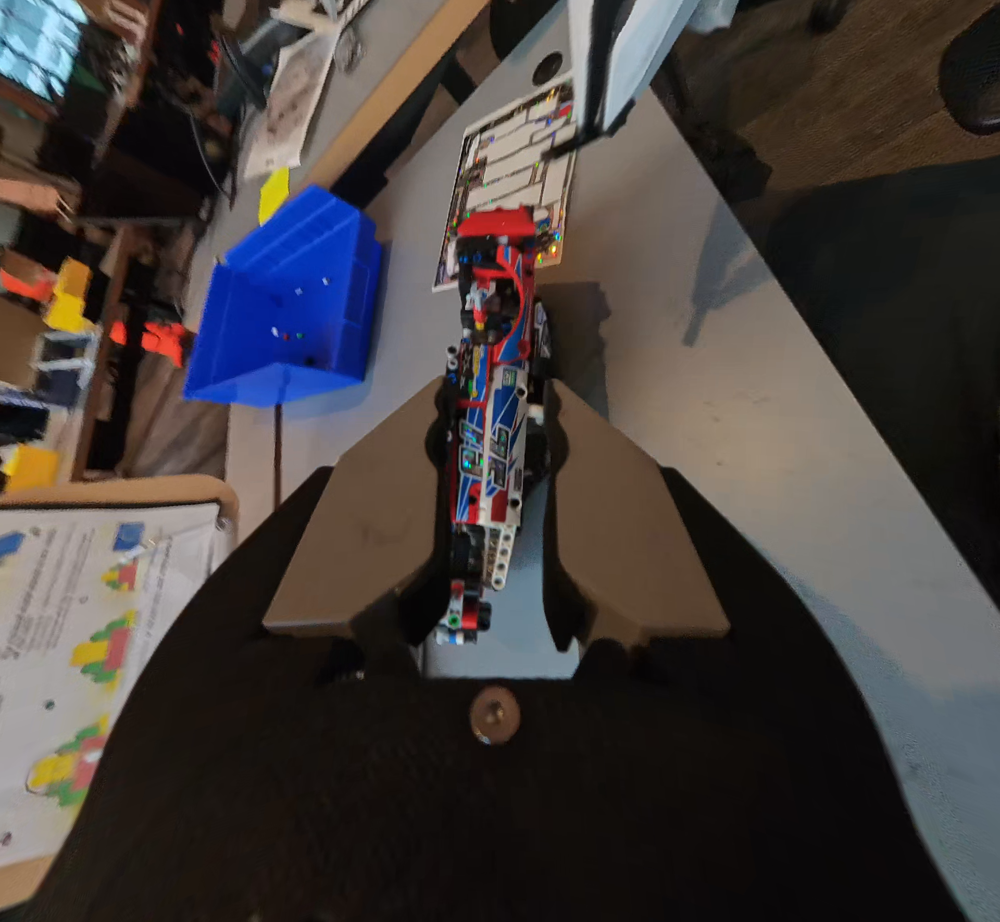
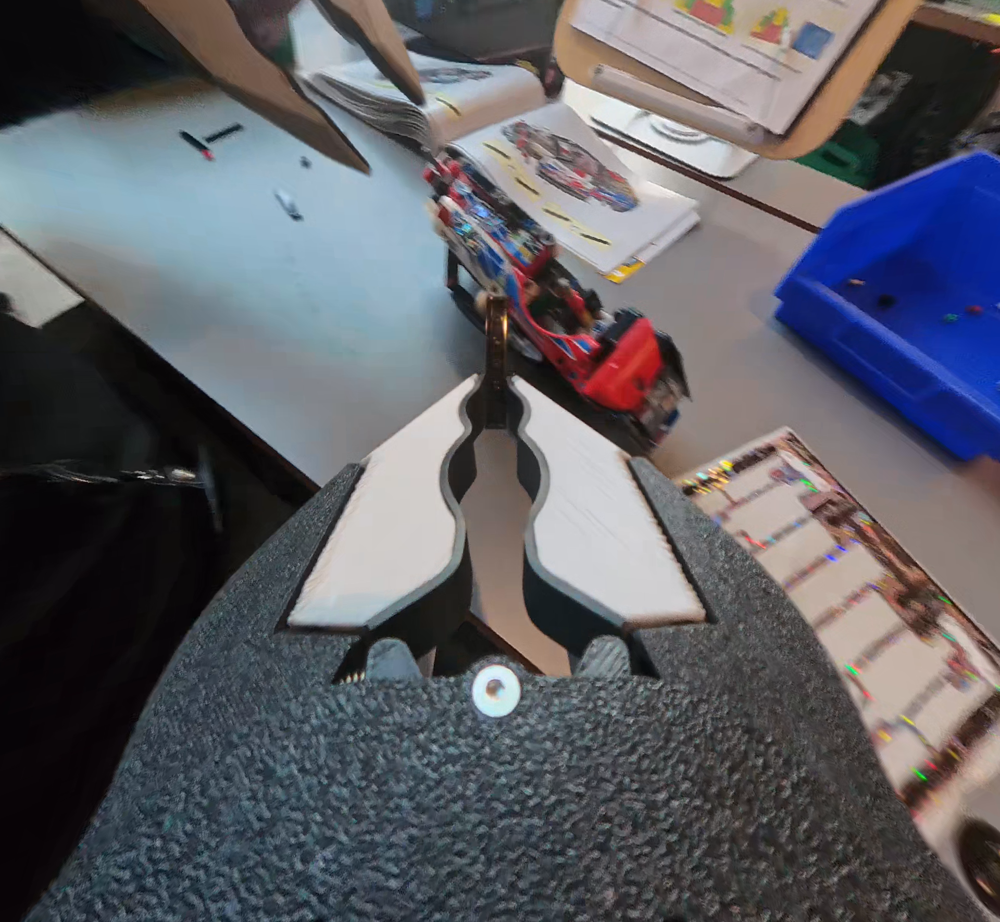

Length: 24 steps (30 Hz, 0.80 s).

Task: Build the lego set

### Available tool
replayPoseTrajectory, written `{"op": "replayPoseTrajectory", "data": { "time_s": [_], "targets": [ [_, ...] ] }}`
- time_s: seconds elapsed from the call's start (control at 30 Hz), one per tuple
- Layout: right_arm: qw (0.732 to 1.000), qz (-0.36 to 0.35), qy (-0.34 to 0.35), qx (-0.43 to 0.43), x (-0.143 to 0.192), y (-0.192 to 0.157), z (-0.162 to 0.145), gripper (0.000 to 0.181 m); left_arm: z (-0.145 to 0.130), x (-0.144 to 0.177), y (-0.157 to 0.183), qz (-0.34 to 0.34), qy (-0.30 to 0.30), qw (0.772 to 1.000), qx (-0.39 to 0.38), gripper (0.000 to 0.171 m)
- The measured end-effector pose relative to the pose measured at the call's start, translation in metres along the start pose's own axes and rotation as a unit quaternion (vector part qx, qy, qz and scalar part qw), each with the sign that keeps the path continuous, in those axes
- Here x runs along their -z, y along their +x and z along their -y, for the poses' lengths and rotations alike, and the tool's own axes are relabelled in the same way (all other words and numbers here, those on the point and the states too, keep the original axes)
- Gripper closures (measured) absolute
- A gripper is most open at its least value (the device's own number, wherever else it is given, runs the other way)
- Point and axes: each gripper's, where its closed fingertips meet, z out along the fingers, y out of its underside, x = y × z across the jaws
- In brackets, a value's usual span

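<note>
A red, white and blue Lego car (image 1: 489, 441) lies on the grey table (image 1: 703, 409); it also shows in the right wrist view (image 2: 546, 311). My left gripper (image 1: 495, 387) is open, its brown fingers either side of the car's body from above, with a gap on the right side. In the right wrist view it (image 2: 395, 135) hovers over the car's far end. My right gripper (image 2: 495, 382) is shut on a thin dark piece (image 2: 495, 344), held just in front of the car's side. It also shows in the left wrist view (image 1: 595, 122).
A blue bin (image 1: 287, 311) (image 2: 909, 268) with a few small parts stands beside the car. A shiny sticker sheet (image 1: 514, 165) (image 2: 839, 598) lies near the car's red end. An open instruction booklet (image 2: 568, 176), a clipboard (image 2: 730, 3) and loose small pieces (image 2: 287, 203) are on the table. The gap from one gripper's tips to the other's is roughly 12 cm.
</note>
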Motion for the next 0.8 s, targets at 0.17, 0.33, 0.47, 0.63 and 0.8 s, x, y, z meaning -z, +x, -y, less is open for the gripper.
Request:
{"op": "replayPoseTrajectory", "data": {
  "time_s": [0.17,0.33,0.47,0.63,0.8],
  "targets": [
    [0.982,0.162,-0.019,-0.092,-0.029,-0.047,0.016,0.175,0.016,-0.005,0.023,0.067,0.035,0.979,-0.187,0.136],
    [0.916,0.313,-0.029,-0.250,-0.036,-0.065,0.032,0.175,0.019,0.000,0.037,0.119,0.052,0.942,-0.308,0.133],
    [0.873,0.373,-0.034,-0.314,-0.041,-0.070,0.038,0.175,0.024,0.004,0.030,0.183,0.059,0.908,-0.371,0.130],
    [0.832,0.423,-0.035,-0.357,-0.044,-0.078,0.047,0.175,0.023,0.005,0.025,0.232,0.061,0.861,-0.449,0.135],
    [0.806,0.452,-0.040,-0.381,-0.046,-0.085,0.051,0.175,0.023,0.006,0.025,0.250,0.073,0.839,-0.477,0.151]
  ]
}}
